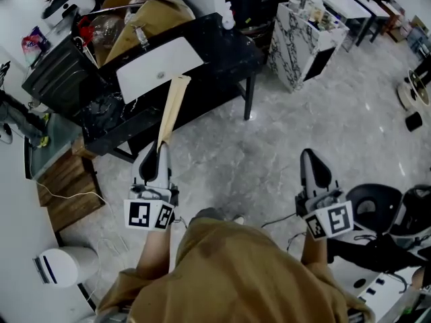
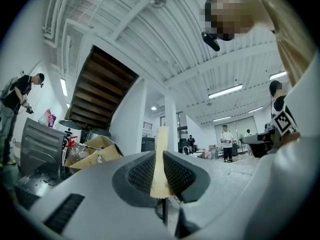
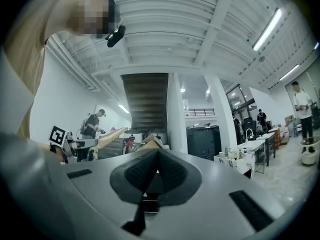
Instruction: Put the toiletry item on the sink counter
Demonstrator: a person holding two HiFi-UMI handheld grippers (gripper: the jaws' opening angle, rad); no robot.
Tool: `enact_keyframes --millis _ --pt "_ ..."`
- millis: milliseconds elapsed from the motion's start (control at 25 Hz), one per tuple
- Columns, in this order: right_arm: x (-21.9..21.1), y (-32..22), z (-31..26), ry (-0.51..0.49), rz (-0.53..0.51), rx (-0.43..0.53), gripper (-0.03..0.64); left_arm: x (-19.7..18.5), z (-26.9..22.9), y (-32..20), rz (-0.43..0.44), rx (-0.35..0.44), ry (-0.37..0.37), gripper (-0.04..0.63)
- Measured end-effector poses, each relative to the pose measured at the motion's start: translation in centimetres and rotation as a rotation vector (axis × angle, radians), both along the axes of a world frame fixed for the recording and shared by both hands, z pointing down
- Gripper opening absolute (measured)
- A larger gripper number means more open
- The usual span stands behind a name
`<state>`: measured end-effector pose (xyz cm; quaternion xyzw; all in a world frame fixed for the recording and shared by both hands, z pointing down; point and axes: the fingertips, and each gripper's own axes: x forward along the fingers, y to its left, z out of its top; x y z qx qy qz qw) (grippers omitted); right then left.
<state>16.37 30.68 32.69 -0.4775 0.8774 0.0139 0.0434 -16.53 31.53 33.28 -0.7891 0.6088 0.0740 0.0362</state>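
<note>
The long tan toiletry item (image 1: 172, 106) is clamped by the left gripper (image 1: 156, 155), its axis pointed at the sink counter (image 1: 225, 49). The right gripper (image 1: 313, 160) is closed and empty.

Two grippers, left gripper (image 1: 156, 159) and right gripper (image 1: 311, 159); one tan strip (image 1: 172, 110), one black counter (image 1: 222, 46), one white basin (image 1: 158, 69)

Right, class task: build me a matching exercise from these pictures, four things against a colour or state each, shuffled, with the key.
1 left tongs
2 right tongs
3 sink basin
4 counter

A black
B shut, empty
C white
D shut on tan packet

Pairs: 1-D; 2-B; 3-C; 4-A
</note>
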Motion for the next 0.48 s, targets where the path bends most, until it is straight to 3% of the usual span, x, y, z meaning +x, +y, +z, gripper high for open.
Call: enact_keyframes --millis 240,480 --pt "1.1 -0.9 1.7 -0.022 -0.018 -0.043 0.003 0.3 1.3 0.4 -0.034 -0.036 -0.008 0.040" --pt "-0.1 -3.5 3.1 -0.006 -0.038 -0.050 0.003 0.2 3.1 -2.8 -0.025 -0.048 -0.002 0.040"
